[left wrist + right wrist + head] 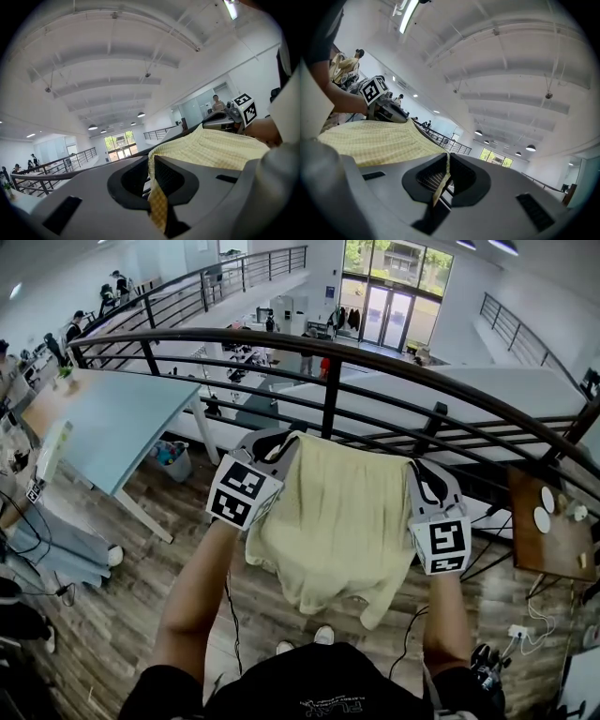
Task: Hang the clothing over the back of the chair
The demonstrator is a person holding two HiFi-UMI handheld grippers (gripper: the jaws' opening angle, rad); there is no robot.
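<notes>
L gripper [272, 444] & R gripper [427, 479] held out fwd, approx. level, R well apart from L. Jaws nearly together, each pinching cloth [337, 512] edge. Forearms [192, 587] stretched out behind grippers.

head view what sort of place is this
Probably an open-plan office, seen from an upper level: a dark curved railing ahead, a long pale table at left, and glass entrance doors at the far end.

Black railing [330, 390], wood floor [141, 610] — pale blue table [112, 423]
</notes>
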